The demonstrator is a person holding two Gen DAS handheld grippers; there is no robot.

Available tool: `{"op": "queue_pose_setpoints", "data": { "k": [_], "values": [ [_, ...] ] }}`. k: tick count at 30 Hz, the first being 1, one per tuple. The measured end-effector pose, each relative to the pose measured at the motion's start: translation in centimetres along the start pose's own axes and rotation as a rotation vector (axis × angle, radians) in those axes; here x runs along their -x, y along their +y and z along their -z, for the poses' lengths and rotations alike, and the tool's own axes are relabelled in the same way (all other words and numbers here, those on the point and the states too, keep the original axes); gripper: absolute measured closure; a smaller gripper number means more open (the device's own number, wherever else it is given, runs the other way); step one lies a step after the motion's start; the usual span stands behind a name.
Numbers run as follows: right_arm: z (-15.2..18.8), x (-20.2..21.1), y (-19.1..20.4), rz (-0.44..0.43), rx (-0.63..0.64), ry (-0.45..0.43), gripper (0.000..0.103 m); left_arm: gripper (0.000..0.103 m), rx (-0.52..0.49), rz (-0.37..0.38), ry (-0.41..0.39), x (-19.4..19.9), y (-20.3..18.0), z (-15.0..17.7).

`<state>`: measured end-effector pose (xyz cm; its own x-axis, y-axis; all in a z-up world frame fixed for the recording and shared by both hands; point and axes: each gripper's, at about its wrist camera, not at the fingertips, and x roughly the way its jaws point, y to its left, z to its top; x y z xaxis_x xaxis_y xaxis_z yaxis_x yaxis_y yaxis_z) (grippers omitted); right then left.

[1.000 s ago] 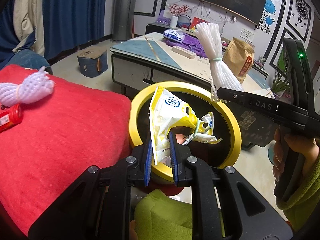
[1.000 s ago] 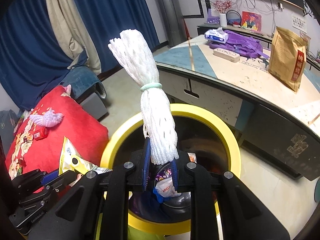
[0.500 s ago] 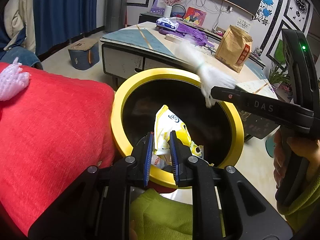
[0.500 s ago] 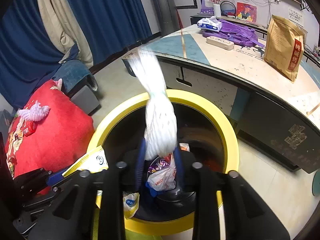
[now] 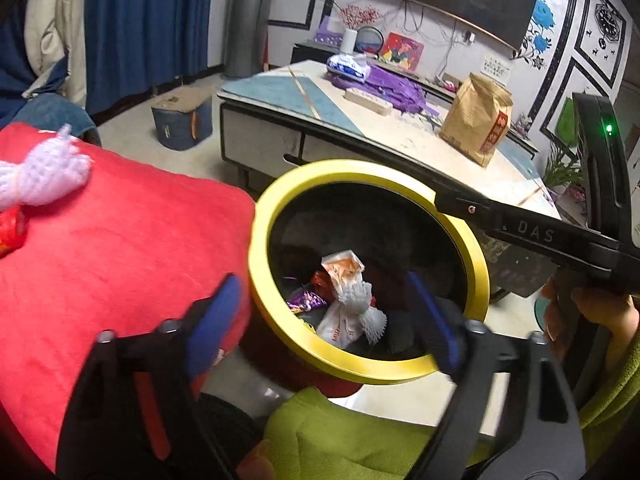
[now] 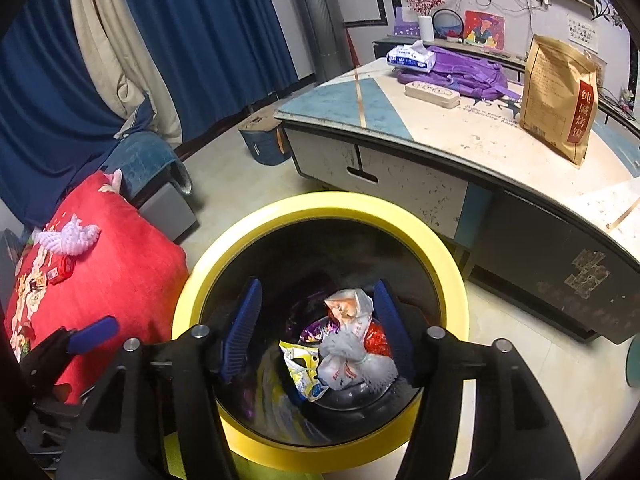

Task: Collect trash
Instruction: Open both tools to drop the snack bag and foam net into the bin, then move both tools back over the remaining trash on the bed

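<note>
Both tools spread, foam net in bin

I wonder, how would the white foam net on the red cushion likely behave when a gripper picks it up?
The white foam net looks like soft open mesh, so it probably squashes and flops. It seems very light for its bulk. Lying loose on the red cushion, it may slide when nudged.

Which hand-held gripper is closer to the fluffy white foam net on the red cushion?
Left. The left hand-held gripper hangs open at the red cushion's edge, nearer the white foam net. The right hand-held gripper is open over the yellow-rimmed bin, farther away.
</note>
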<state>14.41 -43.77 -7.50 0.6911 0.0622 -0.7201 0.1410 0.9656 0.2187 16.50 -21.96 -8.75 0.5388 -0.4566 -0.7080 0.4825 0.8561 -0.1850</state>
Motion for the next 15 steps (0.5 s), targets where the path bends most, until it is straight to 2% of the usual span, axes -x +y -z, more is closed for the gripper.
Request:
{"op": "queue_pose_setpoints", "data": {
  "k": [1,6,15],
  "values": [
    [-0.1,0.3,0.0,-0.001,-0.001,-0.012,0.041,0.01,0.009,-0.006,-0.009,0.4,0.2,0.0],
    [-0.4,1.1,0.4,-0.008,0.006,-0.046,0.037,0.01,0.043,-0.025,-0.043,1.8,1.2,-0.3],
    [-0.8,3.4,1.8,-0.039,0.036,-0.119,0.036,0.01,0.074,-0.102,-0.119,4.9,2.8,-0.4]
  ]
}}
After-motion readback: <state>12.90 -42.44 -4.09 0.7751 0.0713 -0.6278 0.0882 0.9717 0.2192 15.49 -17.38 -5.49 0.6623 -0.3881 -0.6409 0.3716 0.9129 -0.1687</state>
